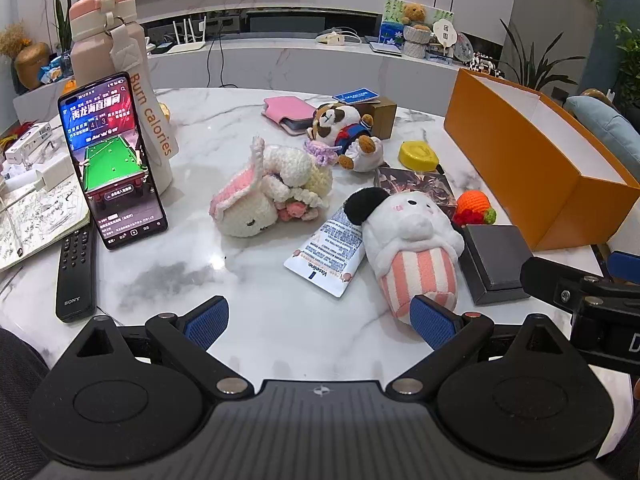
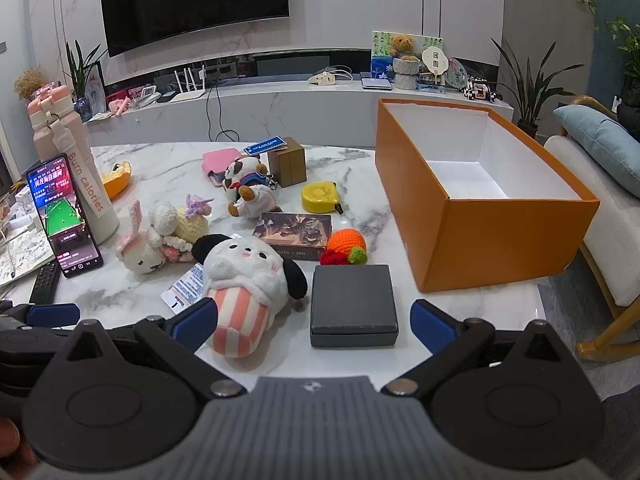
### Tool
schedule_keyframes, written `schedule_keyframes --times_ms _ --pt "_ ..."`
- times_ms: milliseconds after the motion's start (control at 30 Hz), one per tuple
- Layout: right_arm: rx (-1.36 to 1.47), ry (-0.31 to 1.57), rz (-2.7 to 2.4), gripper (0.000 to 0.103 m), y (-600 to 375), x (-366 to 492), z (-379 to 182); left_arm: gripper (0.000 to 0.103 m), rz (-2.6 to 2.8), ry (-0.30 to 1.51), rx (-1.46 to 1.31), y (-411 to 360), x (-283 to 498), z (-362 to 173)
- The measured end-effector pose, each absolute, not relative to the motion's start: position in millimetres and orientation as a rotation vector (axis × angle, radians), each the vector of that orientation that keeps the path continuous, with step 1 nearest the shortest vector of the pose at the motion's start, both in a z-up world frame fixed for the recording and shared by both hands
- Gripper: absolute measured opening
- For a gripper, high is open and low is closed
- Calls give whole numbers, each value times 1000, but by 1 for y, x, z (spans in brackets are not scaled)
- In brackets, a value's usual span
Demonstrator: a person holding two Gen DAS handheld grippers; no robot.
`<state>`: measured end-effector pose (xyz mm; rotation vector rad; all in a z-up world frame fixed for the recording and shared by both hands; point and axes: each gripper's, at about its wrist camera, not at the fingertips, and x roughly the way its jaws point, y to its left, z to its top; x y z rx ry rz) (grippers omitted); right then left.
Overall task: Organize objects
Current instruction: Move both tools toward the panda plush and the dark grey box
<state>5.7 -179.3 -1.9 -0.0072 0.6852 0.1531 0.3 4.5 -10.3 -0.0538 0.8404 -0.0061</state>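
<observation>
An open orange box [image 2: 500,236] with a white inside stands at the table's right; it also shows in the left wrist view [image 1: 520,152]. Toys lie mid-table: a white plush dog in striped trousers [image 2: 244,280] [image 1: 408,240], a crochet bunny [image 1: 256,196] [image 2: 160,236], a bear plush [image 2: 248,188], a crochet orange [image 2: 346,246]. A dark grey square box [image 2: 354,304] lies before my right gripper [image 2: 314,320], which is open and empty. My left gripper [image 1: 320,318] is open and empty, its right fingertip [image 1: 434,324] by the plush dog's feet.
A Vaseline tube [image 1: 332,252], a card box [image 2: 296,234], a yellow tape measure [image 2: 320,196], a brown box [image 2: 288,160] and a pink case [image 1: 288,114] lie among the toys. A phone [image 1: 112,160] leans on a pink bottle [image 1: 120,80] at left, beside a remote [image 1: 76,272].
</observation>
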Motion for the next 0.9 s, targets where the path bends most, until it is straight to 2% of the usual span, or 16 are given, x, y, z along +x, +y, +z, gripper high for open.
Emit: schedule_keyframes --times_ms 600,900 --pt "4 689 148 102 -184 8 -4 103 -21 845 -48 -2 4 -12" --pt "51 678 82 102 -217 18 -4 103 -143 798 -31 -28 18 -13"
